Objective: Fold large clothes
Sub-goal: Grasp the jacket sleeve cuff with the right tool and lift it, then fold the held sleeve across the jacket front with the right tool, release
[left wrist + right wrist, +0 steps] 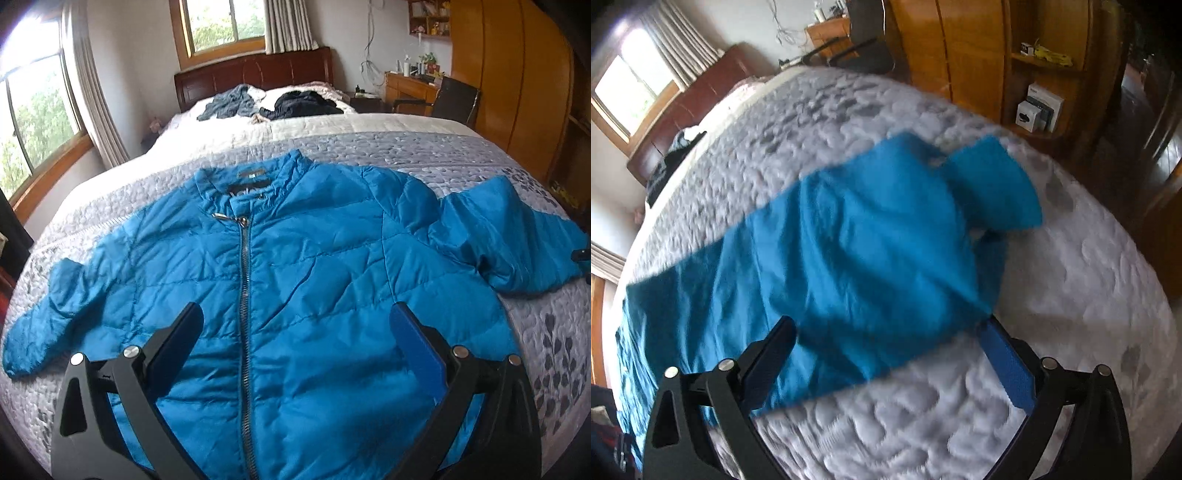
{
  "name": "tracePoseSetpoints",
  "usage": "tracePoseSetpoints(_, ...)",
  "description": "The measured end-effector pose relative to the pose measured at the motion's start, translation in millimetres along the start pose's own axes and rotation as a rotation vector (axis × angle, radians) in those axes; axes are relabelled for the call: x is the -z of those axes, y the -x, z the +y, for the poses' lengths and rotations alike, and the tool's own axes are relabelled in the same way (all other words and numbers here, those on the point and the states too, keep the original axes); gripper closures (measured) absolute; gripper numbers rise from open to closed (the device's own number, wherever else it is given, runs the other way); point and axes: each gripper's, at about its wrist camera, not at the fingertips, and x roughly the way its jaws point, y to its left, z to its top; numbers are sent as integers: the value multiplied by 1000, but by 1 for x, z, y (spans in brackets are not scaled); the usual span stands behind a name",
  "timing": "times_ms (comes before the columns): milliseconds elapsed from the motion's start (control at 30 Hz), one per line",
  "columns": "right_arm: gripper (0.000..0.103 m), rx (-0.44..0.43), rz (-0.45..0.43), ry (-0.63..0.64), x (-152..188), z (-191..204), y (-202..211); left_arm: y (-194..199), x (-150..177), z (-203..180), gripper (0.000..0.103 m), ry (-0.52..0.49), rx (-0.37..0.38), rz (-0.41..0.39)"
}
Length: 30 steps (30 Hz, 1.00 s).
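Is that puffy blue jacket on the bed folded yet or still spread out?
Spread out. The blue quilted jacket lies front-up on the grey patterned quilt, zipped, both sleeves out to the sides.

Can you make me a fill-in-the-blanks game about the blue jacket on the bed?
1. The blue jacket lies spread out on the ____.
2. Its zipper is done ____ all the way to the collar.
3. The left gripper has its jaws ____, with nothing between them.
4. The right gripper hovers near one ____ of the jacket.

Missing words: bed; up; open; sleeve
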Motion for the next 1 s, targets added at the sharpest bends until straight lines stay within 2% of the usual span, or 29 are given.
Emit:
tracePoseSetpoints(67, 13, -3, -4, -9, -6, 0, -2, -6, 1, 3, 3, 11, 2, 16)
tracePoseSetpoints(133, 26, 14, -21, -4, -8, 1, -1, -10, 2, 6, 3, 13, -2, 28)
tracePoseSetpoints(233, 52, 4, -41, -6, -12, -3, 2, -11, 3, 12, 3, 29, 0, 35)
tracePoseSetpoints(267, 66, -16, -42, -13, -12, -4, 3, -10, 2, 14, 3, 33, -1, 33)
tracePoseSetpoints(300, 75, -28, -45, -20, -12, -6, 5, -9, 2, 17, 3, 35, -4, 29)
tracePoseSetpoints(400, 91, -88, -47, -29, -11, -9, 12, -3, 2, 25, 3, 45, -8, 16)
tracePoseSetpoints(533, 94, -113, -71, -65, -8, -18, 26, 1, 3, 36, 3, 55, -14, 12)
tracePoseSetpoints(733, 95, -76, -42, -103, -3, -29, 17, -4, 10, 60, 3, 92, -15, 41)
tracePoseSetpoints(900, 96, -85, -168, -49, -4, 1, 59, -3, 14, 85, 3, 128, -8, 45)
tracePoseSetpoints(1000, 96, -113, -249, 43, 1, 43, 92, 0, 15, 100, 3, 163, -1, 40)
